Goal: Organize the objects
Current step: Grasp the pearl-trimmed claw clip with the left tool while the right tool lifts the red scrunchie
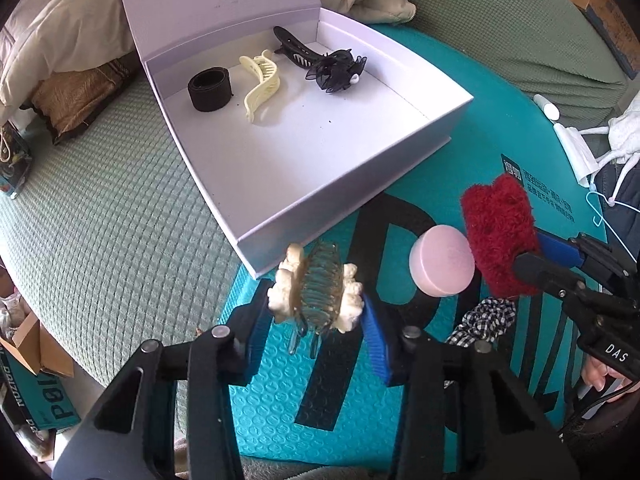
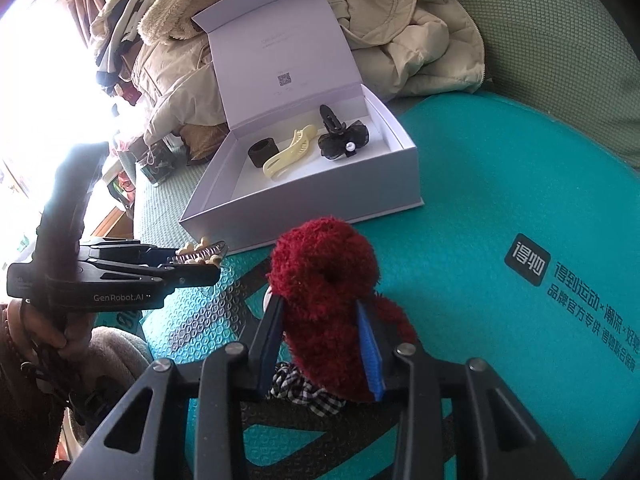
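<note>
A claw clip (image 1: 316, 292) is clamped in the left gripper (image 1: 316, 312) just short of the box's (image 1: 256, 184) near edge, ready for dropping in. A red scrunchie (image 2: 324, 292) is pinched by the right gripper (image 2: 324, 344) above the teal mailer (image 2: 480, 208), probably box-bound too.

"GenRobot.AI" on left claw (image 2: 200, 258); "DAS" on right claw (image 1: 520, 264)
</note>
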`<state>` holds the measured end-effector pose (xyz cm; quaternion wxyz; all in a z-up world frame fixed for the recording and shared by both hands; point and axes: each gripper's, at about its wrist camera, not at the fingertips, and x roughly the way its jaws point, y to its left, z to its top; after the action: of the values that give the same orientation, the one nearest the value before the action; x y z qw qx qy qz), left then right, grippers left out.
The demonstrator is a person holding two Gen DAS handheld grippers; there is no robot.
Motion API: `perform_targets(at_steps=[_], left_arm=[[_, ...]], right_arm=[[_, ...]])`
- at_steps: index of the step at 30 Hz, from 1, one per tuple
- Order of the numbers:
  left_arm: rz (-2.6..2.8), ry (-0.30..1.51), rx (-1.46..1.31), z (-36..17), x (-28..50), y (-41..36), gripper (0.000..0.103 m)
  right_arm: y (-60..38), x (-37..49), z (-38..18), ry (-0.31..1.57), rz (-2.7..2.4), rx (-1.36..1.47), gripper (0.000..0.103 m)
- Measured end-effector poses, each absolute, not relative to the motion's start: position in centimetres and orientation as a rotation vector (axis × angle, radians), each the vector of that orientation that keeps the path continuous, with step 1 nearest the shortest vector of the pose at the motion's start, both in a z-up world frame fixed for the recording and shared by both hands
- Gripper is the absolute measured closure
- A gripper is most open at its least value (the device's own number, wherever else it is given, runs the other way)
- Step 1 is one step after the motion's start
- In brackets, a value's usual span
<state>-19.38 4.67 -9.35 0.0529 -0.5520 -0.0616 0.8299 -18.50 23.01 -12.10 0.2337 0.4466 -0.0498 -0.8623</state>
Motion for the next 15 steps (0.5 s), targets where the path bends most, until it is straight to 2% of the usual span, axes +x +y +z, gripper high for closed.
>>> perform_targets(at_steps=[15], left_arm=[[2.424, -0.131, -1.634, -8.9, -16.3, 11.4, 0.063]], right_arm=[[26.1, -15.8, -12.2, -0.105, -2.389, 1.313, 0.069]])
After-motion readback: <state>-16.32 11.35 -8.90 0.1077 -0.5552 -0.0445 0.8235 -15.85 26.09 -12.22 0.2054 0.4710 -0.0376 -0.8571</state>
